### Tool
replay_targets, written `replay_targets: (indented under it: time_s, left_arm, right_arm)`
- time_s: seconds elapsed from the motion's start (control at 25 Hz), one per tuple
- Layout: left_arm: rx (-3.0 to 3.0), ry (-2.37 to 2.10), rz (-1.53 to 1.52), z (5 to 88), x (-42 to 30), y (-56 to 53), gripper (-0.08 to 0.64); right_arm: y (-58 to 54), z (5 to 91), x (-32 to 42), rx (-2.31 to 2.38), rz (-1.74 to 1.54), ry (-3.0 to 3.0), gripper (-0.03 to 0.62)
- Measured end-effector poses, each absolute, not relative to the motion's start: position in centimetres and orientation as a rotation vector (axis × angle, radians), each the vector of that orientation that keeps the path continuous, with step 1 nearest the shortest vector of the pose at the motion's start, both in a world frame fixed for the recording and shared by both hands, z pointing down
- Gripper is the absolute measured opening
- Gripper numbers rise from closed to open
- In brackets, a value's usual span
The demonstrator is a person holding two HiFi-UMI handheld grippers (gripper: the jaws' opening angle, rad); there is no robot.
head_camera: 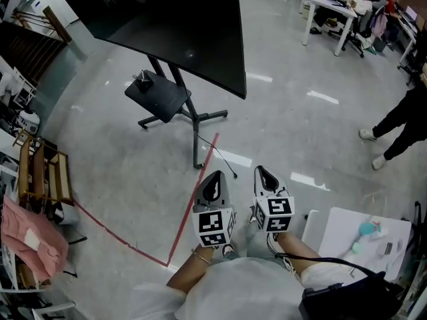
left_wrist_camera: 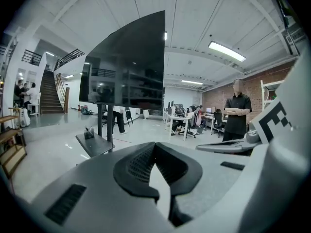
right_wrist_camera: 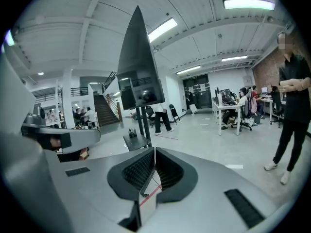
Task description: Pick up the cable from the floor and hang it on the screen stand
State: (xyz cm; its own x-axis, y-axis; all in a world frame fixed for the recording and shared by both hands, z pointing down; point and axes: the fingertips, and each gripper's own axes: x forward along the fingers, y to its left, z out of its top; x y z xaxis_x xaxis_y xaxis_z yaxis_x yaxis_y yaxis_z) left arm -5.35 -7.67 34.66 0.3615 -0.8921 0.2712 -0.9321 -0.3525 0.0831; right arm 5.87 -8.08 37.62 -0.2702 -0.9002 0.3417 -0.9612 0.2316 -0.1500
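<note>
A thin black cable [head_camera: 217, 153] lies on the grey floor, running from the foot of the screen stand [head_camera: 193, 115] toward me. The stand carries a large black screen [head_camera: 167, 25] and a small black shelf [head_camera: 157, 93]. My left gripper [head_camera: 217, 174] and right gripper [head_camera: 261, 169] hover side by side just short of the cable's near end, both shut and empty. In the left gripper view the closed left gripper [left_wrist_camera: 155, 144] faces the screen [left_wrist_camera: 129, 67]. In the right gripper view the right gripper [right_wrist_camera: 154, 150] points at the stand [right_wrist_camera: 141, 123].
Red tape [head_camera: 190, 209] marks lines on the floor beside the cable. A person [head_camera: 400, 122] stands at the right. Desks with seated people [head_camera: 333, 5] fill the far right. A white table [head_camera: 360, 235] is at my right, a wooden rack [head_camera: 43, 172] at the left.
</note>
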Motion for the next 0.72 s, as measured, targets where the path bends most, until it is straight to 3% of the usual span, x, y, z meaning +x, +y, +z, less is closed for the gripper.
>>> replay_targets:
  time_s: [0.44,0.72]
  left_arm:
    - [2.387,-1.647,0.297,35.2,0.3,-13.6,0.005]
    - [2.351,-1.657,0.362,38.8,0.4,-15.4,0.005]
  right_arm:
    - [-14.0,38.2,9.2,1.673,0.500,-2.369,0.020]
    - [-15.9,42.8,9.4,1.599,0.540,-2.349,0.020]
